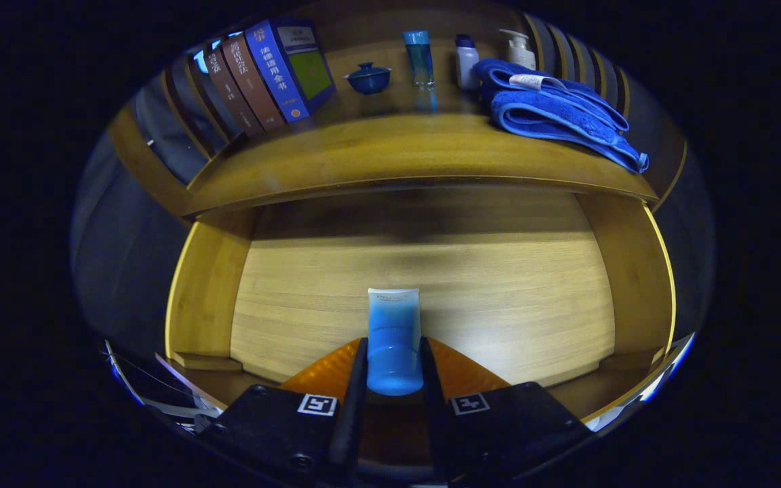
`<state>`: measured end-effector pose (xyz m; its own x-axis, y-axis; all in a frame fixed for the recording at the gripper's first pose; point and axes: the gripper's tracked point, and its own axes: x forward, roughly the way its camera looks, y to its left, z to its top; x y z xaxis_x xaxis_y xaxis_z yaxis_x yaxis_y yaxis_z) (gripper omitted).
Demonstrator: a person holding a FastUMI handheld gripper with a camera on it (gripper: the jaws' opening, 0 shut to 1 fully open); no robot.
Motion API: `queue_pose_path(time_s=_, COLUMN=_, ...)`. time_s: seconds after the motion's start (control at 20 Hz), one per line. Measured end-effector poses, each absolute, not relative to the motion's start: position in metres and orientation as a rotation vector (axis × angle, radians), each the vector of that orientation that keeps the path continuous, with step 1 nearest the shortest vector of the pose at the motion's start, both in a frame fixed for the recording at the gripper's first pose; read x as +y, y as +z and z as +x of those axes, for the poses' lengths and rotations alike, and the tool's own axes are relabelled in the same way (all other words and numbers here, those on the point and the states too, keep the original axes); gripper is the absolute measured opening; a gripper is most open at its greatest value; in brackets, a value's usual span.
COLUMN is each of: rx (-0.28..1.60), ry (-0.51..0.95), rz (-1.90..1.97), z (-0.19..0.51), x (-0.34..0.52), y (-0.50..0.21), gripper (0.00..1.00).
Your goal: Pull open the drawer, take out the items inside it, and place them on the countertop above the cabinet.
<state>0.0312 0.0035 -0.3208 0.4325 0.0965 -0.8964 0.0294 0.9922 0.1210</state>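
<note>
— What is held, and where?
— One blue tube is clamped between the fingers, over the open drawer.
— And on the counter?
— Four books seem to be counted, plus three bottles, one lidded bowl and one folded towel.

1. Leaning row of books, upper left of the frame
2. Small lidded blue bowl, right of the books
3. Blue bottle, top centre
4. White bottle and pump bottle close by
5. Folded blue towels, upper right
</note>
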Motion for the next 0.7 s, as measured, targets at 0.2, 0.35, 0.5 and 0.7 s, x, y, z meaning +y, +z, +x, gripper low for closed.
queue_pose_path(time_s=0.2, rx=1.027, ry=0.054, rz=0.135, z=0.027, x=0.005, y=-0.285, gripper=0.46)
queue_pose_path(time_s=0.35, rx=0.934, ry=0.064, rz=0.132, z=0.029, x=0.004, y=-0.247, gripper=0.46)
queue_pose_path(time_s=0.5, rx=0.837, ry=0.068, rz=0.132, z=0.046, x=0.005, y=-0.210, gripper=0.46)
queue_pose_path(time_s=0.7, rx=0.729, ry=0.045, rz=0.135, z=0.098, x=0.000, y=-0.177, gripper=0.46)
